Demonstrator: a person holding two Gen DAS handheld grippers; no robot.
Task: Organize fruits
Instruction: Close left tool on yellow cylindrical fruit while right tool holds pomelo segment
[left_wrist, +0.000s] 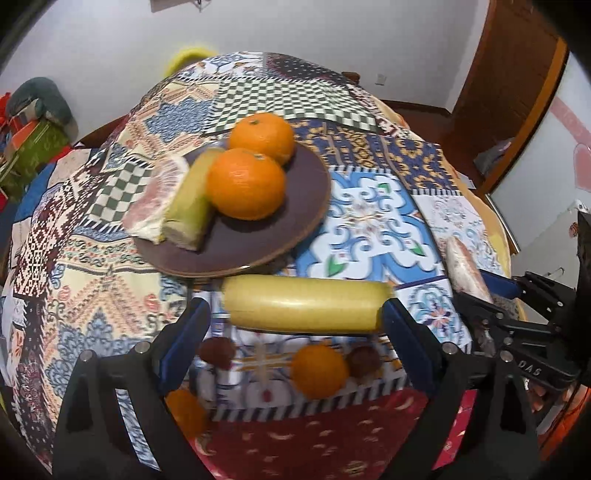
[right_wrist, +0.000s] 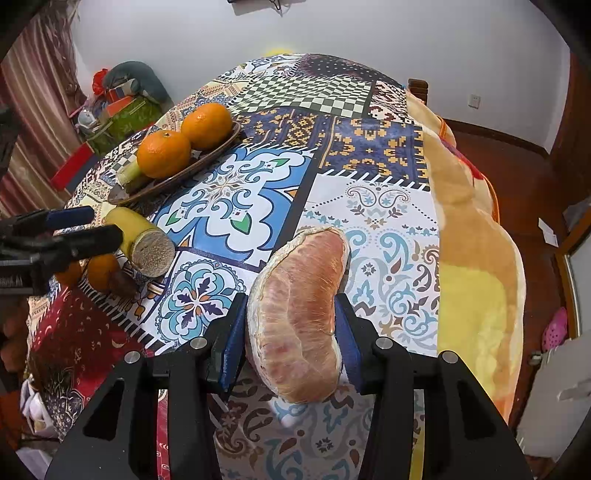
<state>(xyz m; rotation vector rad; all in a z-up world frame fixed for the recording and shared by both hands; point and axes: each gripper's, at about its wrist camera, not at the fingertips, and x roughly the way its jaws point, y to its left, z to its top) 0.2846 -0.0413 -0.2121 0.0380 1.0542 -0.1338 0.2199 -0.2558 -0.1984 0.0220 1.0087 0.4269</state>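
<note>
My left gripper (left_wrist: 295, 306) is open around a yellow sugarcane piece (left_wrist: 306, 301) that lies crosswise between its blue pads, with a gap at the left pad. Just beyond it, the brown plate (left_wrist: 295, 206) holds two oranges (left_wrist: 245, 182), a greenish cane piece (left_wrist: 190, 206) and a pomelo segment (left_wrist: 155, 199). My right gripper (right_wrist: 291, 306) is shut on another pink pomelo segment (right_wrist: 295, 321), held above the patterned tablecloth. Seen from the right wrist, the left gripper (right_wrist: 99, 223) and the cane (right_wrist: 140, 236) are at the far left, near the plate (right_wrist: 173, 179).
Near the table's front edge lie a small orange (left_wrist: 319, 371), another orange (left_wrist: 184, 410) and two dark brown fruits (left_wrist: 218, 352). A yellow blanket (right_wrist: 472, 258) drapes the table's right side. A chair back (right_wrist: 417, 86) stands behind, and boxes (right_wrist: 125, 110) are piled at the left.
</note>
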